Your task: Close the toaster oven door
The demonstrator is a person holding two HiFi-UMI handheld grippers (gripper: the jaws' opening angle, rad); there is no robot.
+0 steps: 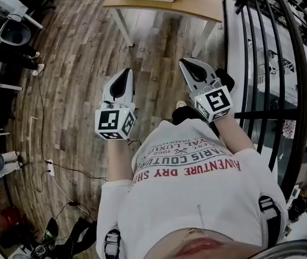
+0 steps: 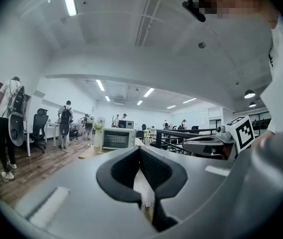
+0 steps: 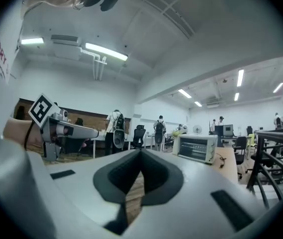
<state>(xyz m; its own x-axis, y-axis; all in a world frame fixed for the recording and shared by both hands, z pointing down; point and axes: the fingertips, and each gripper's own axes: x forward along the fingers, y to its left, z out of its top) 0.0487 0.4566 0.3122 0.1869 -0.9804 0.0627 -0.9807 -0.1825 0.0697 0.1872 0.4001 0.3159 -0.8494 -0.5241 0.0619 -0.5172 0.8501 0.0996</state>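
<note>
- Standing well back from the bench (image 1: 207, 7), the person holds the left gripper (image 2: 140, 153) and right gripper (image 3: 140, 157) level, both jaws closed on nothing.
- The toaster oven (image 3: 196, 147) sits there, its door seemingly shut already.

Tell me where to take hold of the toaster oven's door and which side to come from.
Probably the door's handle edge, coming straight at the front: the toaster oven stands on the table with its windowed front turned this way, knobs at its right. The handle, and whether the door hangs open, are too small to make out.
</note>
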